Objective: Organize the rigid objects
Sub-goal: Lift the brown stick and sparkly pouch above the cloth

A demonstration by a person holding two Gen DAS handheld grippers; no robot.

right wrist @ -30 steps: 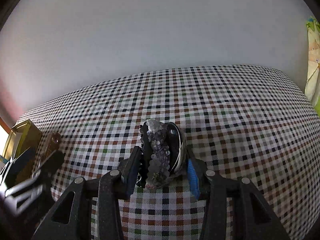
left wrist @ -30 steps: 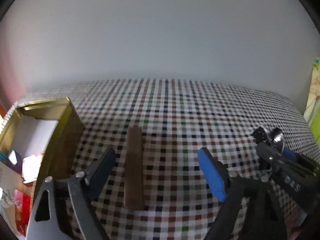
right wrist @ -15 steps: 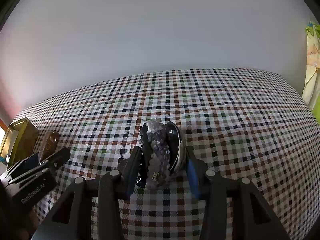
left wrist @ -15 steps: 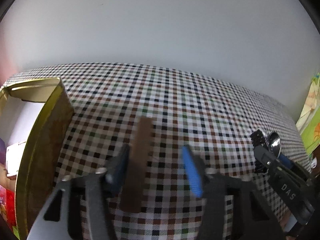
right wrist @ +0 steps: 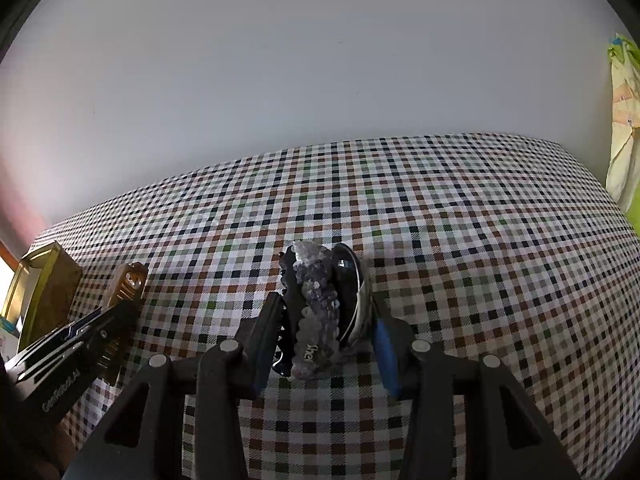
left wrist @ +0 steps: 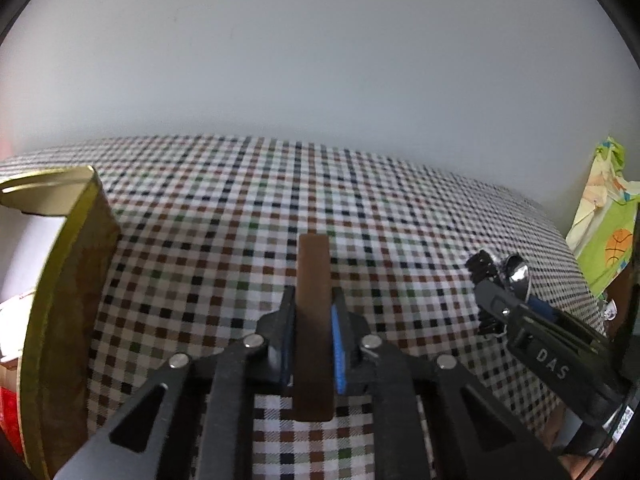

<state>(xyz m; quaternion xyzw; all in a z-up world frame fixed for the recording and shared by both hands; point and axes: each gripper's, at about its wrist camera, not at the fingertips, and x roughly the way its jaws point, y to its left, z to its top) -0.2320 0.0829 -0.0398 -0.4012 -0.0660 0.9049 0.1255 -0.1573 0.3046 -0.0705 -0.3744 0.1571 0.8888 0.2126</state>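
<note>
My left gripper [left wrist: 313, 312] is shut on a brown wooden comb [left wrist: 314, 312] that lies lengthwise between its jaws on the checked tablecloth [left wrist: 248, 216]; the comb also shows in the right wrist view [right wrist: 126, 284]. My right gripper [right wrist: 322, 312] is shut on a bundle: a black hair claw, a purple sequined hair clip [right wrist: 316, 304] and a metal spoon [right wrist: 352, 280]. The right gripper also shows at the right of the left wrist view [left wrist: 500, 280]. The left gripper shows at the left of the right wrist view [right wrist: 120, 312].
A gold tin box [left wrist: 60, 280] with papers and packets inside stands at the left, close to the comb; it also shows in the right wrist view [right wrist: 44, 280]. A green and yellow bag [left wrist: 608, 232] hangs at the far right. A pale wall rises behind the table.
My left gripper was open around the comb and has closed on it. The right gripper has held its bundle still.
</note>
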